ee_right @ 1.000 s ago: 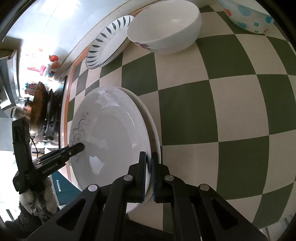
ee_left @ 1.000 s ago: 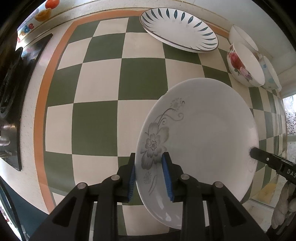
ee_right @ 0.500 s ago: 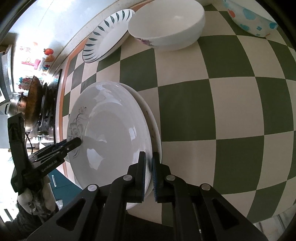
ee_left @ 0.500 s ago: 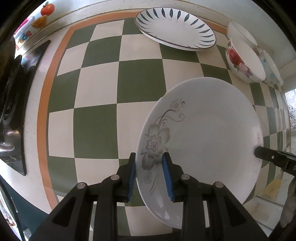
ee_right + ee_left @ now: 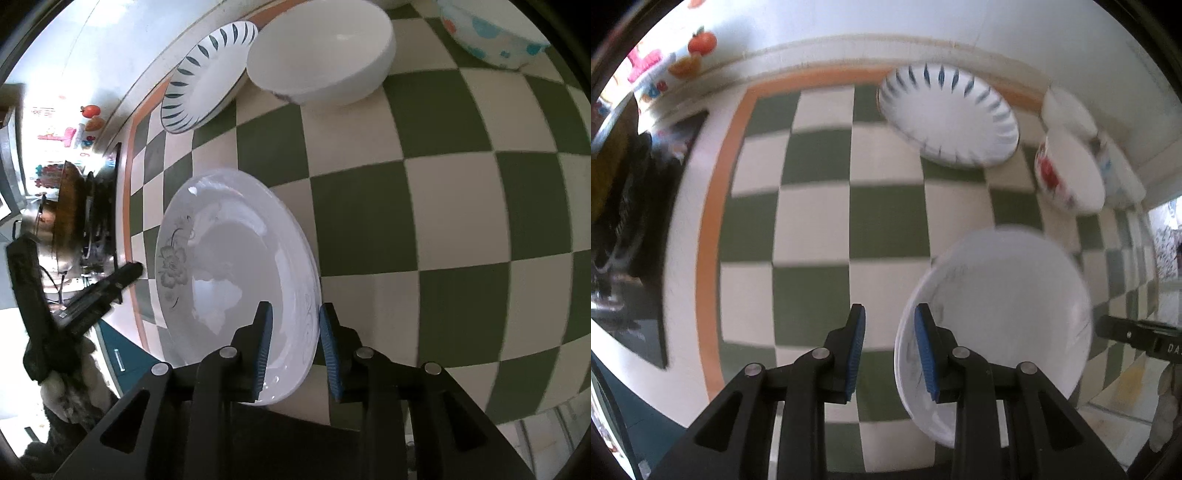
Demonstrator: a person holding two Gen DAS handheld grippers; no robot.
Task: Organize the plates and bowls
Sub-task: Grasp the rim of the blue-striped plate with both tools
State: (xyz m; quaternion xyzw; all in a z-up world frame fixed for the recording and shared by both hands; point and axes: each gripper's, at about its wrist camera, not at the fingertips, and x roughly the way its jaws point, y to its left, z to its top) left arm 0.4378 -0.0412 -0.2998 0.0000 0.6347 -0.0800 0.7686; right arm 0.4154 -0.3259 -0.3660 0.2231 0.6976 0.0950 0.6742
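Note:
A white plate with a grey flower (image 5: pixel 229 273) lies stacked on another plate on the checkered counter; it also shows blurred in the left wrist view (image 5: pixel 997 317). My left gripper (image 5: pixel 889 354) is open and empty, just left of the plate's rim. My right gripper (image 5: pixel 295 350) is open, its jaws either side of the stack's near rim without pinching it. A blue-leaf plate (image 5: pixel 947 118) (image 5: pixel 207 77) lies at the back. A rose bowl (image 5: pixel 1067 173) (image 5: pixel 325 55) and a dotted bowl (image 5: pixel 491 33) stand near it.
A stove with a wok (image 5: pixel 70 206) is at the counter's left end, past the orange border (image 5: pixel 713 221). The wall runs along the back. The counter's front edge drops off by the teal cabinet (image 5: pixel 118 354).
Both grippers have opened and let go of the plates. The left gripper has drawn back and to the left of the flower plate, which now rests on the lower plate.

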